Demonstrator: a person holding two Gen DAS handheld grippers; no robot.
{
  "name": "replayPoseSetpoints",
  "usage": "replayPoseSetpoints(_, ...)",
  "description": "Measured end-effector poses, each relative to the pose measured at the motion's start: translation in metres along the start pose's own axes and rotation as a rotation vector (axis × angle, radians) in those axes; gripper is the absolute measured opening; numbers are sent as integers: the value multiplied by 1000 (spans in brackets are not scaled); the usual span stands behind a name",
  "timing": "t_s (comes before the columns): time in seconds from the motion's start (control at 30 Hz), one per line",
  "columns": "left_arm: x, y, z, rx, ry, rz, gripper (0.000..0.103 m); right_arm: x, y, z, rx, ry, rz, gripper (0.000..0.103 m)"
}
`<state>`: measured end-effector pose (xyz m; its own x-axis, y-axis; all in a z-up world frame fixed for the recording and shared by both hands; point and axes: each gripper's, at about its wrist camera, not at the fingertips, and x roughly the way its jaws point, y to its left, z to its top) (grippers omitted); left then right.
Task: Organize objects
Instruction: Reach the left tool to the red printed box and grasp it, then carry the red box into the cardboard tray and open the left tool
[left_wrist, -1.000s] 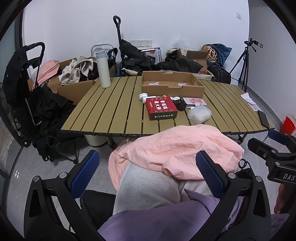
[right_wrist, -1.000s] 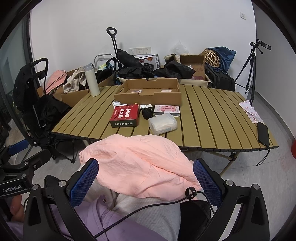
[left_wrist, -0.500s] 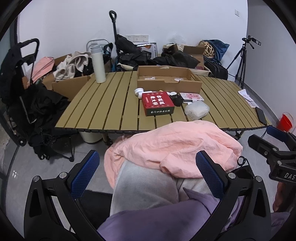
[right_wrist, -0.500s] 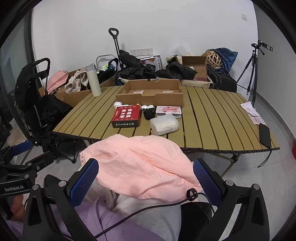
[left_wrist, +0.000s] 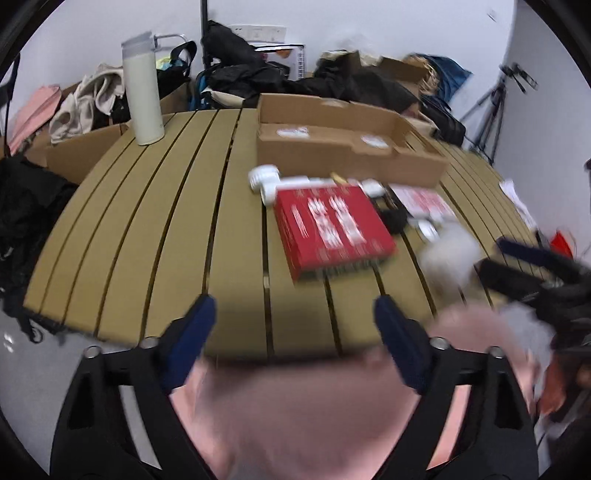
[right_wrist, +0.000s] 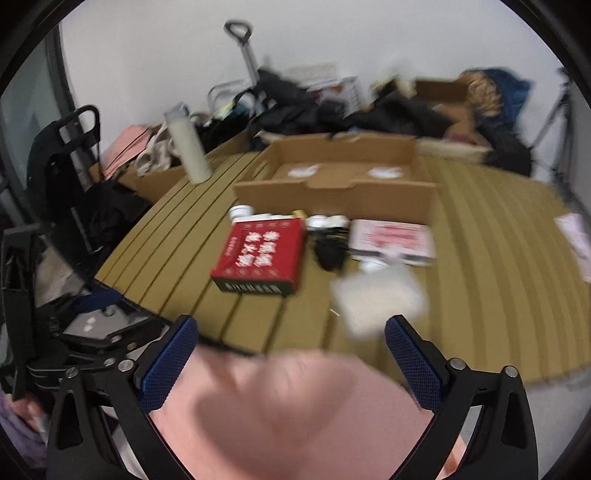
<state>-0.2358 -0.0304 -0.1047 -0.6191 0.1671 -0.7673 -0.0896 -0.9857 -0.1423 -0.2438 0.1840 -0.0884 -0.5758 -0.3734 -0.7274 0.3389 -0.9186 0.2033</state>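
A red box (left_wrist: 332, 227) (right_wrist: 262, 253) lies on the slatted table (left_wrist: 166, 229) (right_wrist: 498, 277) in front of an open cardboard tray (left_wrist: 343, 142) (right_wrist: 343, 181). Small white caps (left_wrist: 264, 179), a black item (right_wrist: 328, 253), a pink-printed flat pack (right_wrist: 391, 240) and a clear white bag (right_wrist: 376, 295) (left_wrist: 448, 254) lie around it. My left gripper (left_wrist: 293, 325) is open and empty over the near table edge. My right gripper (right_wrist: 290, 350) is open and empty, short of the white bag. Both views are blurred.
A tall white bottle (left_wrist: 142, 88) (right_wrist: 188, 147) stands at the table's far left. Pink cloth (left_wrist: 295, 413) (right_wrist: 288, 413) fills the bottom of both views. Bags, boxes and a tripod (left_wrist: 495, 99) crowd the back wall.
Both grippers have moved up and forward toward the table; the red box and tray now look much closer. Both stay open and empty.
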Motion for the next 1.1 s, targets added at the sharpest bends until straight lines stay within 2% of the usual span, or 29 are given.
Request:
replayPoseSetpoints(0.03, 10, 4, 8, -23, 1, -8, 74, 17, -2, 7, 5, 21, 4, 84)
replayPoseSetpoints(0.1, 40, 16, 29, -68, 33, -82, 71, 55, -6, 24, 18, 75, 14, 73)
replayPoseSetpoints(0.13, 52, 19, 33, -82, 60, -94, 65, 73, -9, 31, 34, 103, 20, 70)
replayPoseSetpoints(0.17, 67, 22, 37, -101, 101, -103, 55, 84, -11, 35, 42, 128, 32, 65)
replayPoseSetpoints(0.2, 76, 23, 40, -113, 129, -115, 49, 97, -14, 38, 51, 155, 45, 57)
replayPoseSetpoints(0.23, 87, 24, 39, -131, 159, -141, 44, 106, -15, 40, 65, 168, 54, 54)
replayPoseSetpoints(0.3, 96, 25, 38, -158, 160, -203, 42, 123, -20, 40, 93, 203, 90, 48)
replayPoseSetpoints(0.33, 97, 24, 36, -170, 156, -228, 37, 129, -21, 37, 99, 222, 92, 48)
replayPoseSetpoints(0.5, 96, 23, 33, -206, 154, -247, 36, 133, -26, 34, 120, 225, 122, 46)
replayPoseSetpoints(0.57, 88, 20, 31, -204, 162, -251, 35, 125, -20, 32, 100, 218, 105, 46)
replayPoseSetpoints(0.63, 62, 12, 28, -179, 116, -240, 35, 110, -16, 33, 82, 192, 103, 46)
replayPoseSetpoints(0.8, -11, -1, 15, -136, 4, -267, 34, 35, -4, 19, 82, 76, 149, 46)
replayPoseSetpoints(0.9, -39, -14, 11, -103, -37, -279, 34, -4, 1, 8, 62, 14, 141, 46)
replayPoseSetpoints(1.03, -50, -21, 27, -81, -70, -299, 34, -27, 7, 14, 50, -31, 118, 46)
replayPoseSetpoints(1.1, -47, -20, 49, -90, -73, -316, 34, -29, 3, 27, 48, -45, 118, 46)
